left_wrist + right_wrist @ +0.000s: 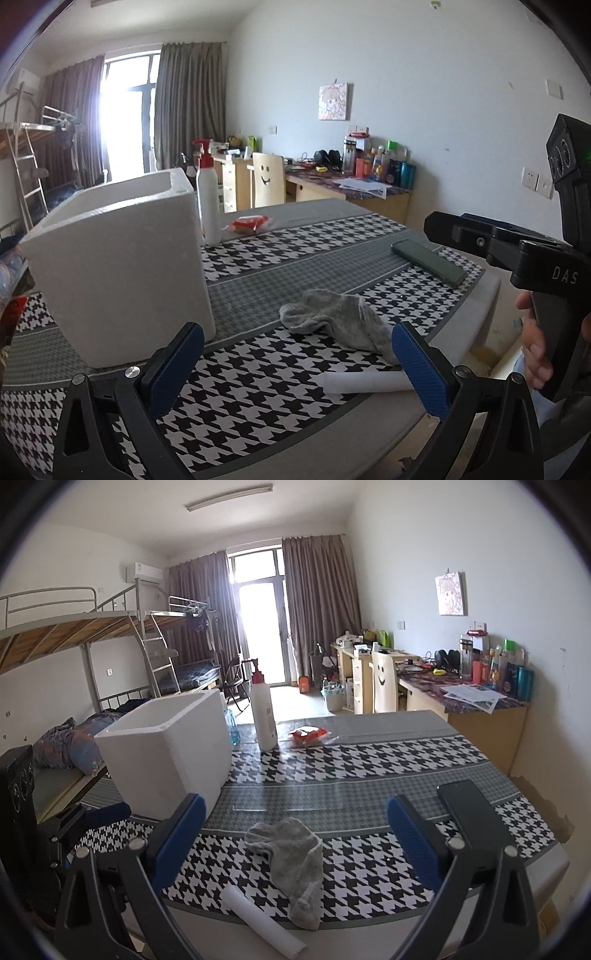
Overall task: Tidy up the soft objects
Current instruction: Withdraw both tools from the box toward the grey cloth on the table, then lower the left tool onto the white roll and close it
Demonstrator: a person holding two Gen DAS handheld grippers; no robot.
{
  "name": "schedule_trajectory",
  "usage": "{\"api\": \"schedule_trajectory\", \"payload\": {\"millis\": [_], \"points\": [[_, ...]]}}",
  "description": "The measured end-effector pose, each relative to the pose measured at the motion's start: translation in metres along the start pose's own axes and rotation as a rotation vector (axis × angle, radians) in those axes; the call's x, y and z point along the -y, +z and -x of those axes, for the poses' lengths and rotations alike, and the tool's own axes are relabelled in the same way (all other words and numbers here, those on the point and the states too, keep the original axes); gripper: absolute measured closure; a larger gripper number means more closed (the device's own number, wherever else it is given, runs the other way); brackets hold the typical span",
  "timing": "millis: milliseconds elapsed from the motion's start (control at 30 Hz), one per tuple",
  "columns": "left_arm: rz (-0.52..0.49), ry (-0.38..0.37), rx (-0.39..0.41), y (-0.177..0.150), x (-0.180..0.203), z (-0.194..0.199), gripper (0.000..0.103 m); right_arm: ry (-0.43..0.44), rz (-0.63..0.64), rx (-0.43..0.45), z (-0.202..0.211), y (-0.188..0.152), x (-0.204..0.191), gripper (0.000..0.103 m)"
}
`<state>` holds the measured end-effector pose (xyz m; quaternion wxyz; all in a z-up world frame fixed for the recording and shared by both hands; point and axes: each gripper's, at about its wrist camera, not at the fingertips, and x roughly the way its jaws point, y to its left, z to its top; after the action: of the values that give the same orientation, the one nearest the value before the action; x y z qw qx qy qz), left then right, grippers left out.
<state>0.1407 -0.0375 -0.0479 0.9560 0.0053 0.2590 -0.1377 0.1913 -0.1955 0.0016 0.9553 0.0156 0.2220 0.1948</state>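
Far left on the houndstooth-patterned black, white and grey tablecloth (369, 764) sits a big open-topped white styrofoam box (122, 266), upright, taking up that whole corner. The left gripper (295, 369) hangs low over the near edge of the table, blue-padded fingers (173, 365) spread wide with nothing between them; its left pad sits right in front of the box's lower corner in the left wrist view, but whether it touches is anyone's guess.

Just behind the box on its right side stands a tall white pump bottle with a red top (263, 716), and a little further right there's a small red and orange snack packet (308, 735) lying flat.

Middle of the table, near the front edge: the crumpled grey sock (291, 860), lying loose on the cloth, outside the box. A white paper roll (262, 919) lies just beside the sock's near end, angled across the table edge.

The right gripper (295, 842) is also wide open and holding nothing, hovering above the sock, which shows up right between its blue pads (413, 845) from its own camera. In the left wrist view the person's hand (535, 347) is wrapped around that gripper's black handle.

Further right, a dark flat phone-like slab (428, 260) lies on the cloth, well apart from the sock.
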Motion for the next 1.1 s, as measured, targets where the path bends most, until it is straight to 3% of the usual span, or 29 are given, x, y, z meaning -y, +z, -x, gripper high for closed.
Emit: {"api": "schedule_trajectory", "payload": {"millis": [1100], "points": [[-0.005, -0.117, -0.154, -0.028, 0.021, -0.048, 0.002, -0.016, -0.044, -0.136, -0.027, -0.031, 0.016, 0.003]]}}
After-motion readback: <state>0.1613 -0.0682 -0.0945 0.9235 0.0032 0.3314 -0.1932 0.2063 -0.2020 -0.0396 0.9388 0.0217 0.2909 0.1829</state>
